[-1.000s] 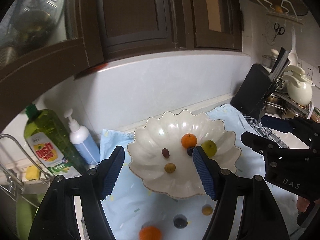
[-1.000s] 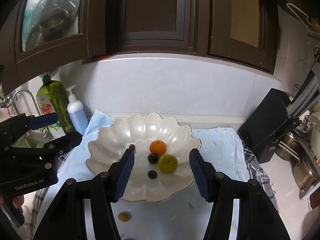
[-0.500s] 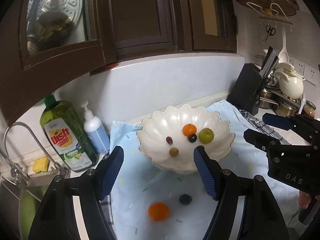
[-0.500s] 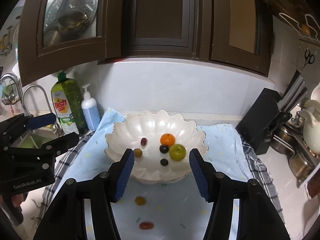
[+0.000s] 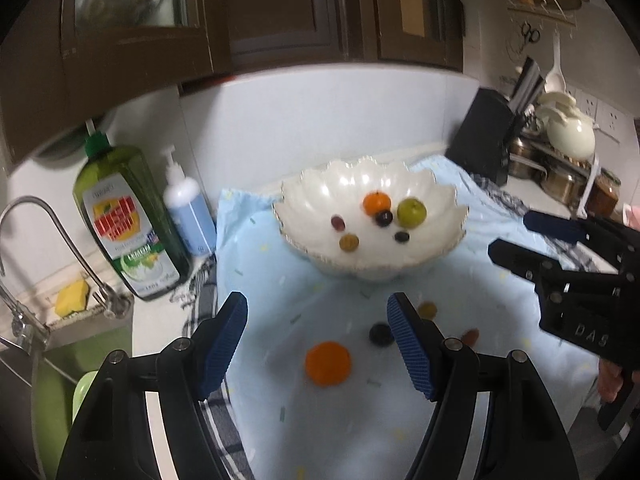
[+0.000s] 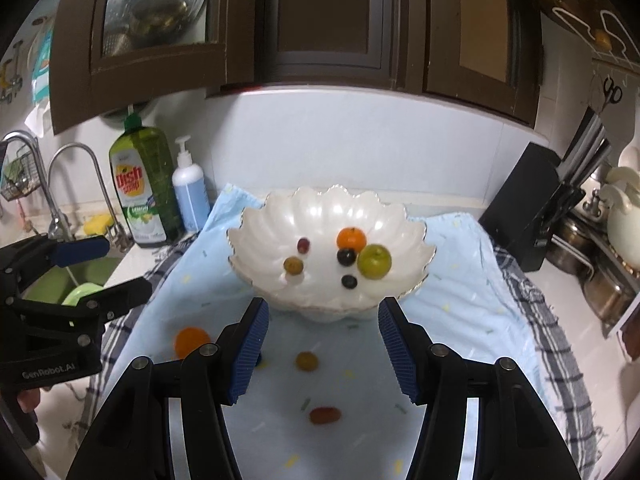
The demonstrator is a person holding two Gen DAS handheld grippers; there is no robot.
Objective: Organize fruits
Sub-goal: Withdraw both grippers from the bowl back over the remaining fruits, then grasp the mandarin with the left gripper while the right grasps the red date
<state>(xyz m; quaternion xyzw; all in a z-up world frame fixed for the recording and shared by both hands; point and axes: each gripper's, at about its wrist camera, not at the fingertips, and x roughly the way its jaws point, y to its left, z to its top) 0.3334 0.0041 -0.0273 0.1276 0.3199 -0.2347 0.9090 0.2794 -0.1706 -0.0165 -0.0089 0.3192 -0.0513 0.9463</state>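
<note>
loose fruits [image 6: 307, 361] before scalloped bowl [image 6: 320, 208]

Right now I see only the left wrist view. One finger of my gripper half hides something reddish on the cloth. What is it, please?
Observer: In the right wrist view it is a small reddish oblong fruit. It lies alone on the blue cloth and touches nothing.
Operator: I see the right gripper only from the side. Does it hold anything?
Observer: No. The right gripper is open, with nothing between its pads. A yellow-brown fruit lies on the cloth in front of it.
Operator: Is anything beyond the tap at the sink?
Observer: Yes, a second tap with a small wire basket hanging by it.
</note>
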